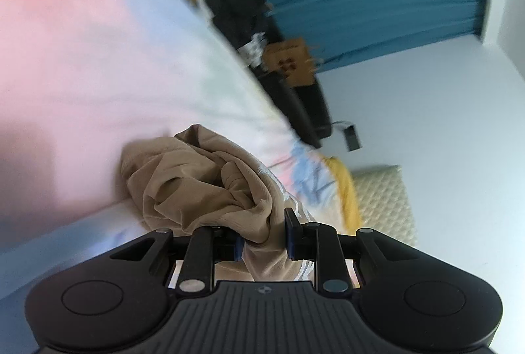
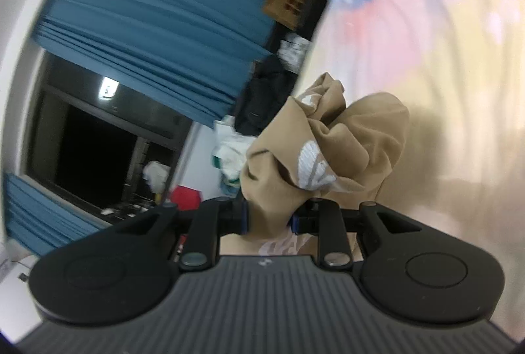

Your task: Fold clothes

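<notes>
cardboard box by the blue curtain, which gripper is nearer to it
Neither clearly; it looks about even. The left gripper and the right gripper are each shut on the tan garment over the bed, with the cardboard box well beyond both, past the bed's edge.

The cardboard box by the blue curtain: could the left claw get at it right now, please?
Probably not. The left claw is shut on the tan garment, and the cardboard box sits beyond the bed, past a heap of dark clothes.
</notes>
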`<state>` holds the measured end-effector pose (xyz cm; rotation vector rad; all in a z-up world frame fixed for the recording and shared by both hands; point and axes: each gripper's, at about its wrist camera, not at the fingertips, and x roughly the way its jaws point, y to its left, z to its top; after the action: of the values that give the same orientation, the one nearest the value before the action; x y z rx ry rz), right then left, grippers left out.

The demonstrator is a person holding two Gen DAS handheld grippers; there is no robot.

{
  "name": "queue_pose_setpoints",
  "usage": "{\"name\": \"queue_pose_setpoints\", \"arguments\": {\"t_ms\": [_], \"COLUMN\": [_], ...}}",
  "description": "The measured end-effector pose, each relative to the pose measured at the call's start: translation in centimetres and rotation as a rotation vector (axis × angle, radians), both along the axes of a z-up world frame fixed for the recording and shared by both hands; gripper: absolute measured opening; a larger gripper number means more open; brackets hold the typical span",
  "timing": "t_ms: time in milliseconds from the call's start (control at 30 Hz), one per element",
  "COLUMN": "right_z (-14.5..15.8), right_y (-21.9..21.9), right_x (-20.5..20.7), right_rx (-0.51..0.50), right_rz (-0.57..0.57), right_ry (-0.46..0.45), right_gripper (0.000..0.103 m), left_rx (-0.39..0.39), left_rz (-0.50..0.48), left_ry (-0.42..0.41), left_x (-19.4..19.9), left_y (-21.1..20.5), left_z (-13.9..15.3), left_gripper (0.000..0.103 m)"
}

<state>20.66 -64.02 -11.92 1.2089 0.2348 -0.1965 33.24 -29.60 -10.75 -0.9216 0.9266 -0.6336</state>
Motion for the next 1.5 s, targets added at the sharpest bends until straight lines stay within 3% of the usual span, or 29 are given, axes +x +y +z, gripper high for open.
{"name": "queue_pose_setpoints", "arguments": {"t_ms": [100,233,400,467,633,700,867,933,1033,1100,1167,1233,1500], "right_z": [-3.4,-6.8,-10.0,-9.7,-6.7,-5.2,-0.2,2.0,5.1,7.0,8.5,10.0,13.5], "right_y": [0.3,1.9,3.5,4.0,4.6,4.4,5.3,6.1,7.8,9.4,11.0,12.6,18.7], "right_x": [-0.7,-3.7,-6.8,-8.0,-10.3,-12.1,-15.8,-17.2,-19.2,-20.7,-22.0,-23.4,-27.2], "right_rx": [0.029,0.076,0.125,0.127,0.074,0.026,-0.108,-0.164,-0.249,-0.311,-0.369,-0.426,-0.676], "right_rz": [0.028,0.078,0.095,0.098,0.080,0.079,0.078,0.078,0.083,0.094,0.106,0.117,0.142], "right_ry": [0.044,0.081,0.167,0.180,0.260,0.281,0.259,0.241,0.215,0.198,0.178,0.154,0.094], "right_gripper": [0.026,0.026,0.028,0.029,0.031,0.031,0.031,0.031,0.031,0.032,0.040,0.056,0.071], "left_rx": [0.028,0.085,0.226,0.281,0.384,0.424,0.543,0.567,0.593,0.608,0.630,0.652,0.727], "left_rz": [-0.024,-0.046,-0.083,-0.097,-0.182,-0.192,-0.189,-0.188,-0.176,-0.169,-0.167,-0.162,-0.119], "left_ry": [0.017,-0.005,-0.068,-0.093,-0.229,-0.280,-0.430,-0.476,-0.534,-0.573,-0.615,-0.658,-0.783], "left_x": [-1.0,-2.5,-5.0,-6.1,-10.8,-12.6,-17.5,-19.4,-22.8,-25.2,-27.4,-29.6,-36.0], "left_y": [1.1,2.5,2.7,2.9,4.5,4.8,5.3,5.7,7.1,8.1,8.9,9.7,13.0], "left_z": [-3.5,-5.7,-6.1,-6.2,-1.4,1.1,7.4,9.6,12.5,14.3,15.9,17.1,19.4], "left_gripper": [0.025,0.025,0.030,0.032,0.032,0.036,0.058,0.063,0.079,0.083,0.090,0.096,0.103]}}
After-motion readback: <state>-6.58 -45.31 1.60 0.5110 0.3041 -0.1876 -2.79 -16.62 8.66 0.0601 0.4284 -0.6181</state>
